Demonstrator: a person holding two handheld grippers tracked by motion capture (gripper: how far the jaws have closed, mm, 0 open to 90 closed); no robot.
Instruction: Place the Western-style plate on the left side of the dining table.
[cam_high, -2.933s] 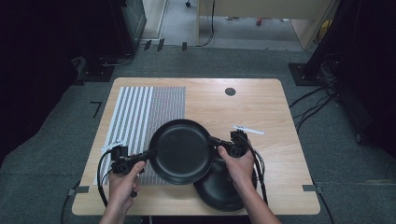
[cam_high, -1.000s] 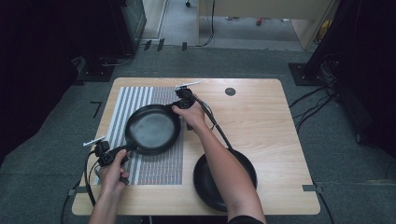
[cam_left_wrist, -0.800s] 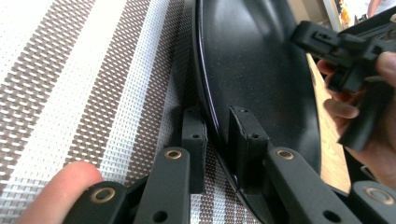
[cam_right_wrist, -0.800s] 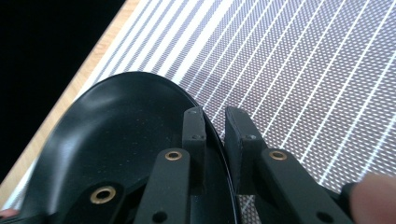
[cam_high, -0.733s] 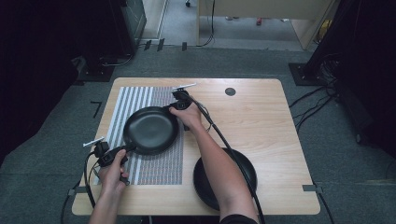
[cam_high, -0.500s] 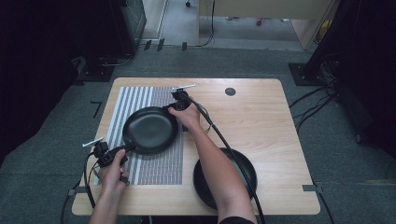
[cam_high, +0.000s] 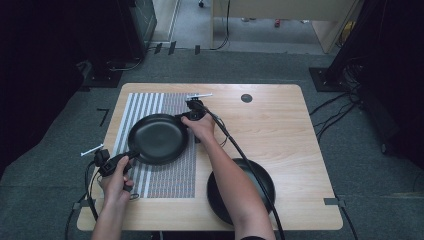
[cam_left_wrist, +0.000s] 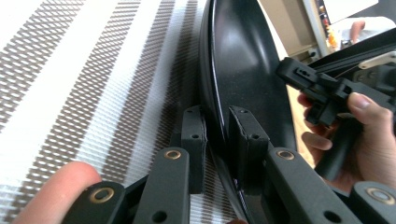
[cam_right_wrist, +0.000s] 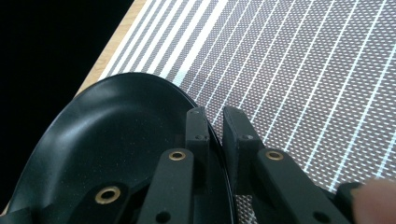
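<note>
A black plate (cam_high: 157, 137) lies low over the striped placemat (cam_high: 170, 177) on the left of the table; whether it touches the mat I cannot tell. My left gripper (cam_high: 132, 155) is shut on its near-left rim. In the left gripper view the pads (cam_left_wrist: 194, 135) pinch the plate's edge (cam_left_wrist: 243, 70). My right gripper (cam_high: 182, 118) is shut on the far-right rim. In the right gripper view its jaws (cam_right_wrist: 215, 126) have just tightened on the plate (cam_right_wrist: 107, 154), above the mat (cam_right_wrist: 303, 70).
A second black plate (cam_high: 269, 190) sits at the front right of the wooden table (cam_high: 280, 130), partly under the right forearm. A round dark grommet (cam_high: 246, 98) is near the far edge. Cables trail from both grippers. Dark carpet surrounds the table.
The plate, held at both sides, went from the front middle of the table, above the second plate, leftward and away onto the striped mat. Over the last second it barely shifted.
</note>
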